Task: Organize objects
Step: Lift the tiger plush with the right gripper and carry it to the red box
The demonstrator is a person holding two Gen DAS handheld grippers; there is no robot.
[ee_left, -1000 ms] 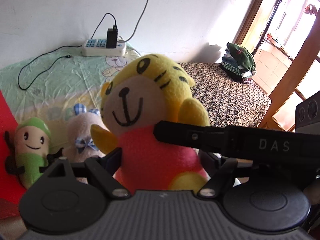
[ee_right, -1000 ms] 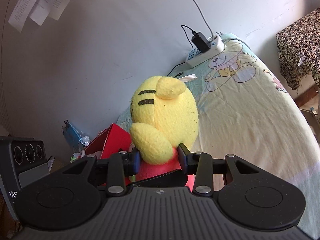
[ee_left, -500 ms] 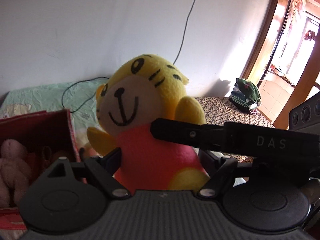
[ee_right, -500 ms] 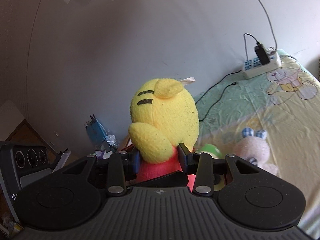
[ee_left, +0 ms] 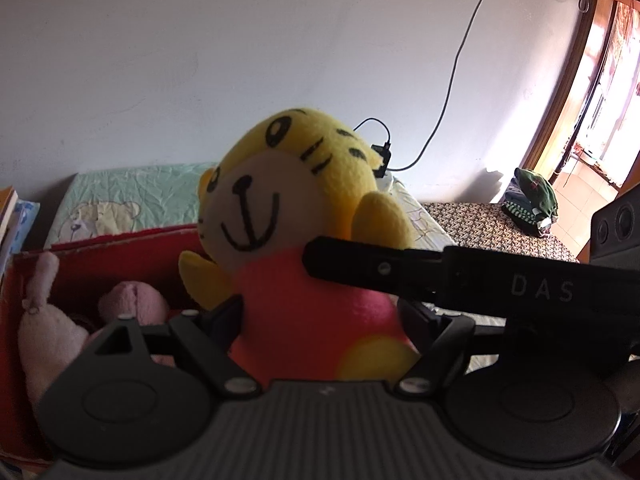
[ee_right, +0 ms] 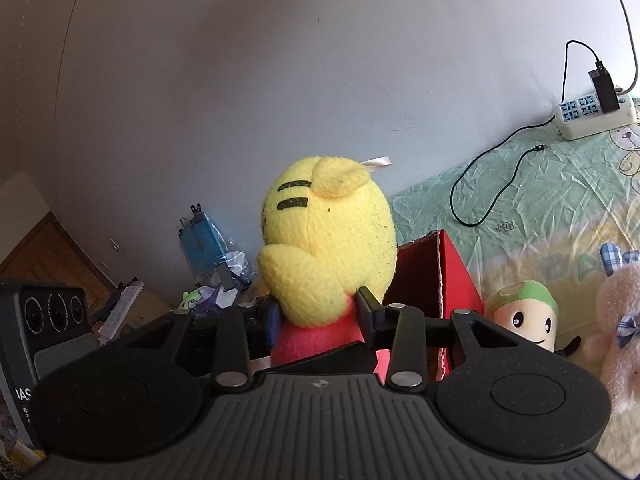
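Note:
A yellow tiger plush with a red body is held in the air by both grippers. My left gripper is shut on its red body from the front. My right gripper is shut on its body from behind, where I see the back of its head. The plush hangs over the near edge of a red cardboard box, also in the right wrist view. A pink plush lies inside the box.
A green-capped plush and a pale pink bear sit on the bed sheet right of the box. A power strip with cables lies by the wall. A patterned table holds folded clothes. Clutter lies left of the box.
Both grippers have carried the tiger plush leftward from above the bed to the red box. The box interior with the pink plush now shows closer below it.

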